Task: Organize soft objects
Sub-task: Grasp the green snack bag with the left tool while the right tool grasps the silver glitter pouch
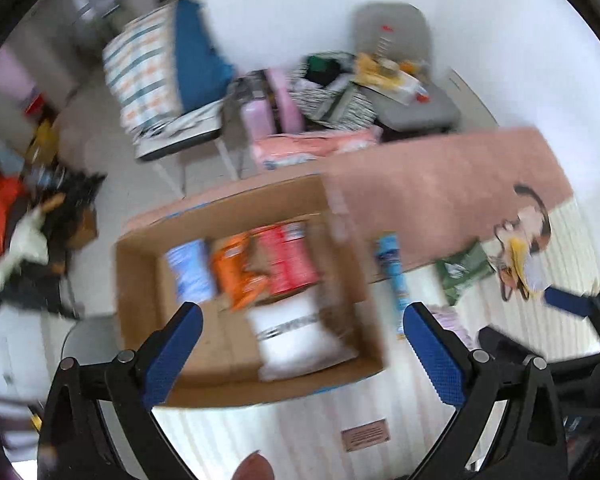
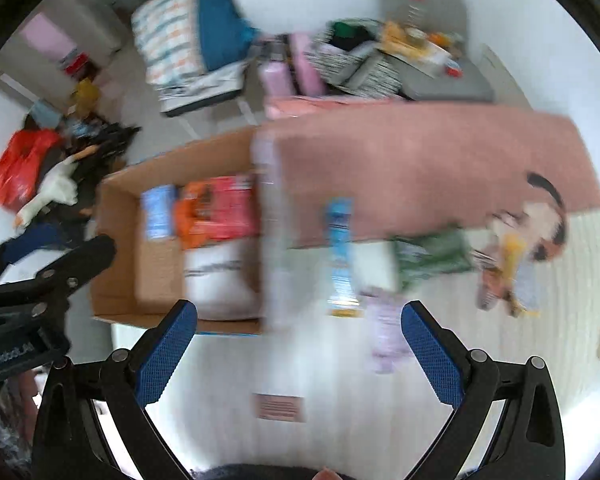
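Two hand-held grippers, both spread wide and empty: left hand-held gripper (image 1: 302, 320) hovering over the near half of the cardboard box (image 1: 140, 280); right hand-held gripper (image 2: 299, 318) just right of that box, over bare table (image 2: 340, 380).

Inside the box, far end: pale blue pack (image 1: 190, 270), orange pack (image 1: 238, 272), red pack (image 1: 288, 260), side by side. Near end: white pouch (image 1: 300, 332), touching the orange and red packs.

Outside the box, to its right on the table: blue tube-shaped pack (image 2: 340, 248) just beside the box wall, lilac pack (image 2: 386, 328) nearer the right hand-held gripper, green pouch (image 2: 428, 256) farther right, then a mixed yellow and orange heap (image 2: 508, 264), contents too blurred to name. Pink cloth (image 2: 420, 168) beyond the box, under the far ends of the blue and green items.

Judged stage: several soft items boxed, four or so left to gather.

Risks: heavy blur in both views, so a hurried approach may miss the slim blue pack or clip the box wall; limp pouches may sag out of a shallow pinch; snagging the pink cloth would drag neighbouring items.
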A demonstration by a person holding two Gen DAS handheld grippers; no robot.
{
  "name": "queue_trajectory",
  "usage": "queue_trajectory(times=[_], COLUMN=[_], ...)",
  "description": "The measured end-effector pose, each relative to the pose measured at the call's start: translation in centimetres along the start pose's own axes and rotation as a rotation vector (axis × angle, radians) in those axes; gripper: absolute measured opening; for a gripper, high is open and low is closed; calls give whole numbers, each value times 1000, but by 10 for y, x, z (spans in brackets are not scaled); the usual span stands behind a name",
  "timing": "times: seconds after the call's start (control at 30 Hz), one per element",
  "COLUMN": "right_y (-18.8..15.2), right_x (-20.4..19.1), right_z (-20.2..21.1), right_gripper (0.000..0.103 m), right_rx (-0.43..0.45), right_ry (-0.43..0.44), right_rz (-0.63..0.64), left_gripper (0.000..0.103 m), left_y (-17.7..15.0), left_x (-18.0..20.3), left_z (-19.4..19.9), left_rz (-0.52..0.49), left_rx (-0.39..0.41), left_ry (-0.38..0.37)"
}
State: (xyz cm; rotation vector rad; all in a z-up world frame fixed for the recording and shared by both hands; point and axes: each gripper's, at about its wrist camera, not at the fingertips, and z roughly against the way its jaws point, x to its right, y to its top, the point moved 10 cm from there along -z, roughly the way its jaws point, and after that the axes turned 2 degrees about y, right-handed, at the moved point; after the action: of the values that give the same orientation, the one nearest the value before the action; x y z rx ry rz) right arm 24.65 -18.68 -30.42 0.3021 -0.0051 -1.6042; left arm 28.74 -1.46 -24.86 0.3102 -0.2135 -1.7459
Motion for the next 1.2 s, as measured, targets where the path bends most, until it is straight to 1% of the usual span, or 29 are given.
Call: queue_trajectory(times=[0.03, 0.13, 0.2, 0.23, 0.3, 0.33, 0.37, 0.43, 0.53, 0.6, 0.63, 0.67, 0.73, 0.77, 0.83, 0.87, 0.9, 0.93, 0.97, 1.0, 1.03, 1.07, 1.13, 1.2], right_y=[2, 4, 2, 0, -5, -8, -10, -14, -21, -23, -23, -23, -22, -20, -16, -13, -10, -6, -5, -5, -6, -6, -6, -4], right_x=[30, 110, 165, 185, 225, 238, 253, 269, 289, 301, 305, 309, 313, 315, 317, 319, 321, 322, 325, 329, 332, 335, 335, 333], right_z=[-3, -18, -35, -43, -61, -69, -78, -92, -112, -122, -125, -128, -133, -135, -142, -145, -150, -156, -162, -169, -174, -178, -179, -177], right_gripper=[103, 103, 103, 103, 103, 103, 103, 103, 103, 103, 103, 103, 103, 102, 102, 101, 95, 91, 82, 69, 65, 64, 63, 62], right_rx=[-7, -41, -85, -108, -159, -184, -209, -239, -287, -307, -313, -318, -322, -323, -322, -321, -319, -320, -331, -349, -366, -374, -384, -381], right_ry=[-37, -133, -197, -218, -245, -255, -255, -242, -219, -208, -208, -205, -194, -186, -174, -164, -146, -126, -103, -81, -65, -27, 49, 116], right_rz=[-21, -64, -87, -92, -93, -90, -85, -82, -86, -89, -86, -81, -69, -59, -48, -53, -63, -76, -100, -129, -162, -216, -279, -314], left_gripper=[103, 103, 103, 103, 103, 103, 103, 103, 102, 102, 95, 80, 63, 60, 57, 57, 57, 57, 57, 57, 57, 58, 58, 60], left_y=[9, 21, 23, 21, 16, 12, 9, 5, 1, -3, -6, -8, -13, -11, -6, -4, 0, 2, 4, 4, 4, 4, 2, -2], left_x=[28, 86, 126, 151, 182, 198, 209, 234, 259, 270, 272, 273, 269, 266, 252, 246, 237, 229, 223, 219, 215, 213, 209, 209], left_z=[-11, -41, -71, -91, -121, -136, -148, -172, -201, -219, -225, -232, -239, -239, -240, -240, -240, -240, -241, -241, -240, -238, -233, -228], left_rz=[-44, -161, -273, -340, -422, -460, -487, -566, -659, -696, -704, -699, -600, -541, -360, -269, -158, -86, -36, 4, 28, 39, 23, 4], left_rx=[-10, -44, -93, -135, -201, -241, -260, -306, -343, -372, -385, -414, -490, -507, -567, -593, -612, -620, -625, -631, -634, -630, -627, -627], left_ry=[-17, -22, 7, 5, 4, -9, -6, -9, 4, 17, 21, 24, -6, -18, -62, -94, -137, -154, -170, -183, -195, -212, -224, -244])
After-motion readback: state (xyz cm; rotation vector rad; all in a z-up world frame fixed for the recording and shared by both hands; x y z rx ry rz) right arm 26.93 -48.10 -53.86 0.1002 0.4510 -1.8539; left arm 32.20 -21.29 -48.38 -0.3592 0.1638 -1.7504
